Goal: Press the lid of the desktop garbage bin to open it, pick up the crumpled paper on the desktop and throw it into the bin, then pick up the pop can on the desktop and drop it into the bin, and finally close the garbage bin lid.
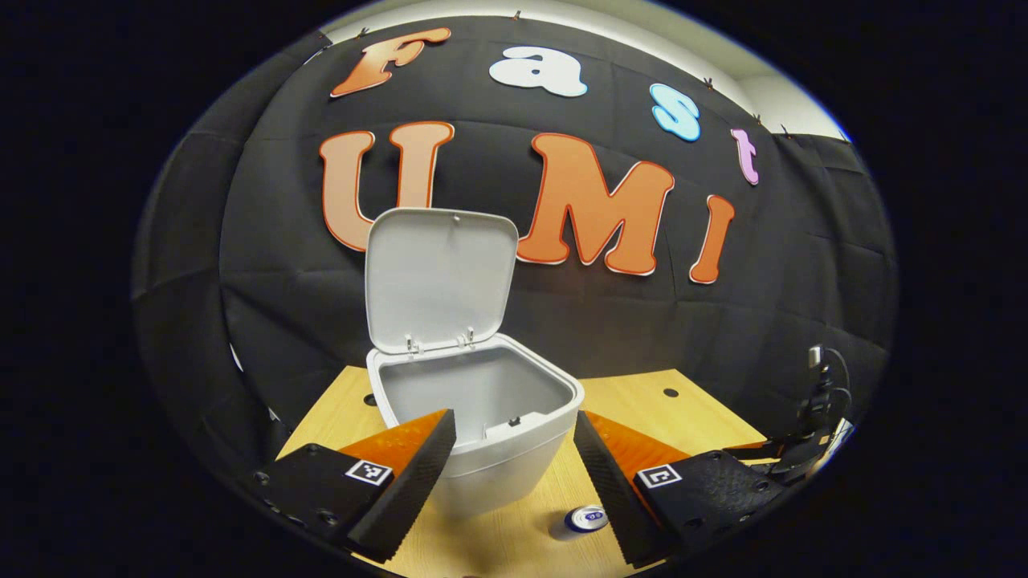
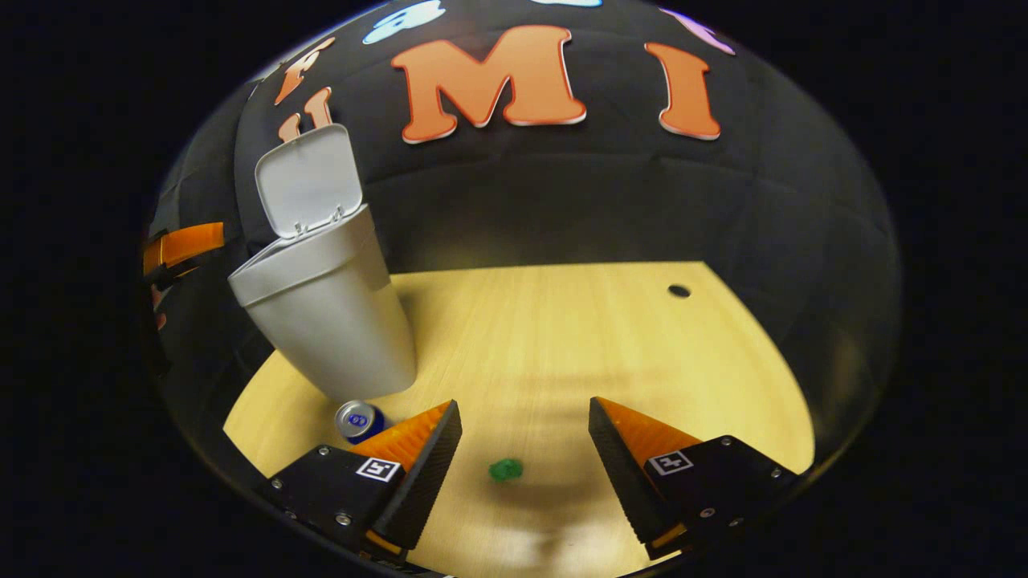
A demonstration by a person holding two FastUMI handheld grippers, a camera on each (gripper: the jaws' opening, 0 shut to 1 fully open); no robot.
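The grey desktop bin (image 1: 482, 449) stands open just ahead of my left gripper (image 1: 512, 419), its lid (image 1: 440, 277) tipped upright at the back. That gripper is open, with nothing between its fingers, and hovers near the bin's front rim. A pop can (image 1: 584, 519) stands on the table below, by its right finger. In the right gripper view the bin (image 2: 333, 321) is at the left with the can (image 2: 358, 420) at its foot. A small green crumpled paper (image 2: 506, 470) lies on the table between the fingers of my open right gripper (image 2: 522, 409), which does not touch it.
The wooden table (image 2: 578, 329) has a small round hole (image 2: 679, 291) at the far right. The other gripper (image 1: 791, 453) with its cable shows at the right edge of the left gripper view. Black cloth walls close off the back and sides.
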